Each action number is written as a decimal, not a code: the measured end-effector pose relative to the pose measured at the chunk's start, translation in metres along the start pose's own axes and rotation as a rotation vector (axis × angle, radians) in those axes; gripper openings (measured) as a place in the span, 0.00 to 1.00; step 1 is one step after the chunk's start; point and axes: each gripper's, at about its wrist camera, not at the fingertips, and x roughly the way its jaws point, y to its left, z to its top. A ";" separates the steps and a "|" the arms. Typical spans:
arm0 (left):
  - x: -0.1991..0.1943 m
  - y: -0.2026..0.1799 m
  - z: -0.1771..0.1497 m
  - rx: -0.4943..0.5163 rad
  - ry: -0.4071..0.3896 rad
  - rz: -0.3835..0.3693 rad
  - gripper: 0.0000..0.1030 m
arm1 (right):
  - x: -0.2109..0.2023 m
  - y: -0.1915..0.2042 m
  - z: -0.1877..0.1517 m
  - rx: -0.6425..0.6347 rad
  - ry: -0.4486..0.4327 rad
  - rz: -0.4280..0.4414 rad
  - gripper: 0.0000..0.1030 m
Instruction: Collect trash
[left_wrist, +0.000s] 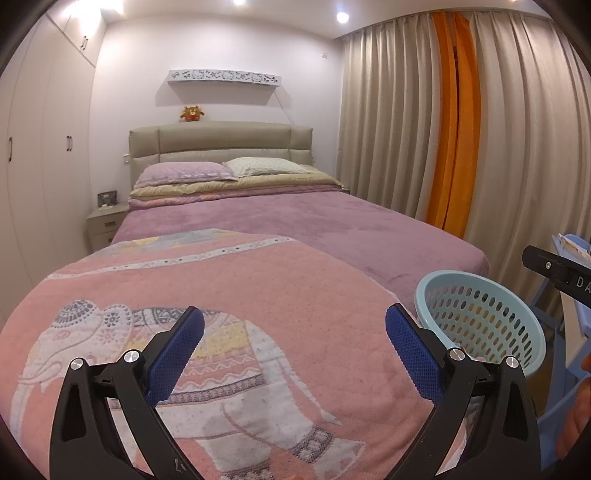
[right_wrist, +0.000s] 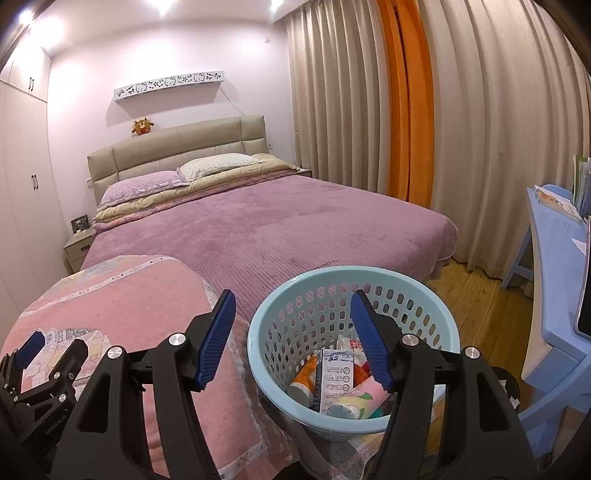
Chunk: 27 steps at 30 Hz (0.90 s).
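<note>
Left wrist view: the left claw (left_wrist: 295, 347) hangs released over the pink elephant blanket (left_wrist: 229, 295) on the bed, nothing between its pads, and no litter shows on the bedding. The blue basket (left_wrist: 480, 325) sits just to the right.

Right wrist view: the right claw (right_wrist: 293, 339) is released too, empty above the basket, where the trash (right_wrist: 334, 384), cartons and wrappers, already lies. Collecting looks nearly finished.
</note>
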 end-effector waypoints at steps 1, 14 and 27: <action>0.000 0.001 0.000 -0.001 0.001 -0.001 0.93 | 0.001 0.000 -0.001 0.000 0.001 0.001 0.59; 0.001 -0.001 -0.002 0.002 0.008 0.007 0.93 | 0.001 -0.001 -0.002 0.006 -0.007 0.009 0.59; 0.003 -0.001 -0.003 0.004 0.020 0.015 0.93 | 0.001 0.001 -0.003 0.015 -0.009 0.013 0.59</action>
